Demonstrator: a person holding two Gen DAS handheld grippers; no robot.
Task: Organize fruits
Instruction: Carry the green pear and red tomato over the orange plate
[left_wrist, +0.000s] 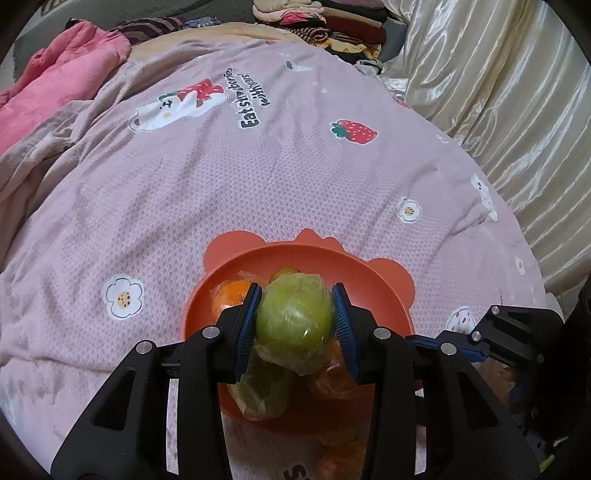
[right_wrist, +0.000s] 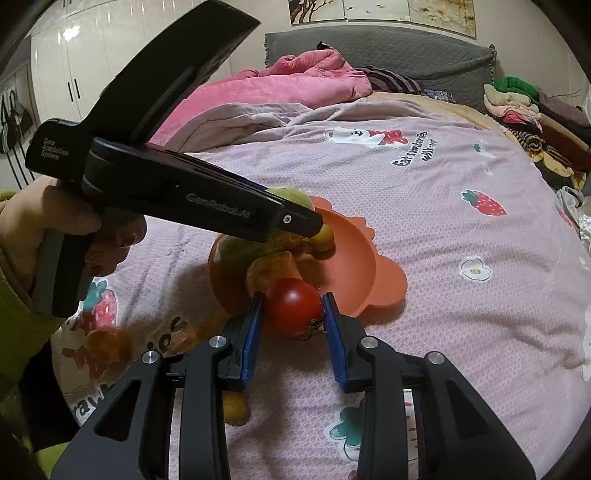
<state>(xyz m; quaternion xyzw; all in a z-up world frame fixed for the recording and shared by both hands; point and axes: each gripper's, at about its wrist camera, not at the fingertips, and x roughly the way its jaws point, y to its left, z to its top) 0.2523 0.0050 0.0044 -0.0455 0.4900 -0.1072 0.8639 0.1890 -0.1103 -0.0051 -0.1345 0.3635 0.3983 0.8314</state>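
Observation:
My left gripper (left_wrist: 296, 317) is shut on a plastic-wrapped green fruit (left_wrist: 295, 317) and holds it above the orange bowl (left_wrist: 380, 273). The bowl holds wrapped orange fruits (left_wrist: 231, 299) and another green fruit (left_wrist: 262, 391). In the right wrist view, my right gripper (right_wrist: 293, 314) is shut on a red tomato (right_wrist: 293, 308) just in front of the bowl (right_wrist: 354, 254). The left gripper (right_wrist: 177, 184), held by a hand, reaches over the bowl from the left with the green fruit (right_wrist: 291, 195) peeking out past it. Its fingertips are hidden there.
Everything sits on a bed with a pink strawberry-print cover (left_wrist: 258, 177). A small yellow-green fruit (right_wrist: 234, 408) and orange fruits (right_wrist: 107, 343) lie on the cover near me. Pink blanket (right_wrist: 280, 81), clothes pile (right_wrist: 532, 110) and shiny curtain (left_wrist: 498, 92) border the bed.

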